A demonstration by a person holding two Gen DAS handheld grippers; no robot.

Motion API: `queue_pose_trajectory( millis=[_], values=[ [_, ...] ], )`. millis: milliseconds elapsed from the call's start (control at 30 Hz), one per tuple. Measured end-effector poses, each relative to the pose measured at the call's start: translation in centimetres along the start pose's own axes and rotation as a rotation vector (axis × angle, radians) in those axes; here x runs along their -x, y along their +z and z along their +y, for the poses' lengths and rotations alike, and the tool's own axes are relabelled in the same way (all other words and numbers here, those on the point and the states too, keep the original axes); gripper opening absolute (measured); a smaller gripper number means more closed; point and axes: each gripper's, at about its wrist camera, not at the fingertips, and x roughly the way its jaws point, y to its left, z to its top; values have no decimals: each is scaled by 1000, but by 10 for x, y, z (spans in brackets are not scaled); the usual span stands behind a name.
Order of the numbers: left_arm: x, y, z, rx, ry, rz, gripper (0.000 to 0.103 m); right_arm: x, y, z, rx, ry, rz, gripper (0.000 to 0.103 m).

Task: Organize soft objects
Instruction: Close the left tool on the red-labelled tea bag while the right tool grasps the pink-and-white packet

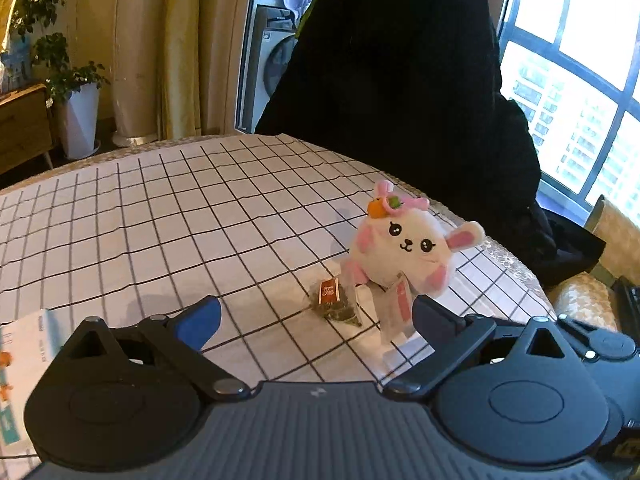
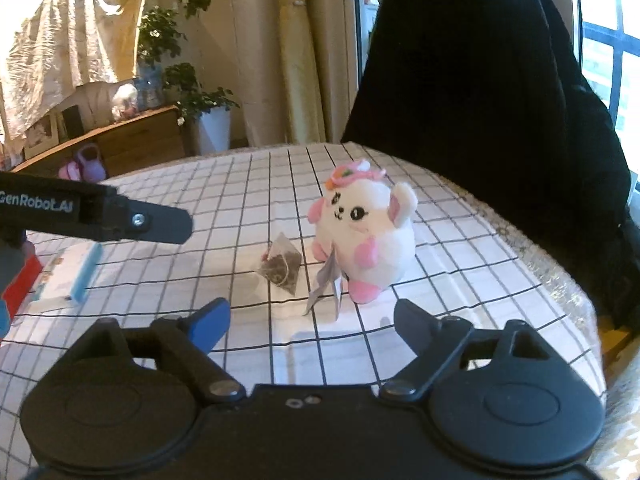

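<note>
White and pink, a plush bunny (image 1: 404,246) with an orange-and-pink hair ornament sits upright on a table (image 1: 160,216) covered in a white cloth with a black grid, toward the table's right side. Just to the bunny's left lies a pyramid tea bag (image 1: 334,300) with a small orange tag, apart from the toy in the right wrist view; a clear plastic tag (image 1: 394,312) hangs from the bunny's front and reaches the cloth.

Both tools hover above the near part of the table, pointing down at the pair. The left gripper (image 1: 316,312) has its fingers spread wide, nothing between them, the right finger close beside the plastic tag. The right gripper (image 2: 312,316) likewise has its fingers apart and grips nothing, the bunny and tea bag lying beyond the tips.

At the table's left edge lies a white-and-blue carton (image 2: 66,280). A dark garment (image 2: 480,80) hangs behind the far right of the table, with a potted plant (image 2: 208,112) and a wooden sideboard (image 2: 132,140) in the far left background.
</note>
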Motion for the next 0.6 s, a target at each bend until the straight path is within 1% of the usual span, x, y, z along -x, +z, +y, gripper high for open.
queue_pose_trajectory(
  millis=[133, 200, 233, 300, 400, 467, 533, 567, 600],
  values=[
    [-22, 1, 0, 0, 32, 13, 102, -19, -1, 0, -23, -10, 21, 78],
    [-31, 0, -1, -2, 54, 16, 102, -24, -2, 0, -31, -12, 29, 72],
    [-36, 0, 0, -1, 61, 21, 102, -28, -1, 0, -34, -14, 30, 71],
    [-44, -1, 0, 1, 62, 35, 102, -33, -1, -1, -39, -18, 35, 70],
    [-57, -1, 1, -4, 66, 57, 102, -39, 0, -1, -42, -22, 35, 65],
    [-66, -1, -1, -8, 56, 72, 102, -43, 0, 0, -42, -25, 38, 65],
    [-75, 0, -4, -19, 61, 84, 102, -49, 0, 1, -48, -22, 48, 62],
    [-80, 0, -5, -22, 60, 91, 102, -51, 0, 1, -52, -23, 51, 57],
    [-83, 1, -5, -23, 59, 95, 102, -52, 1, 2, -55, -21, 53, 55]
  ],
)
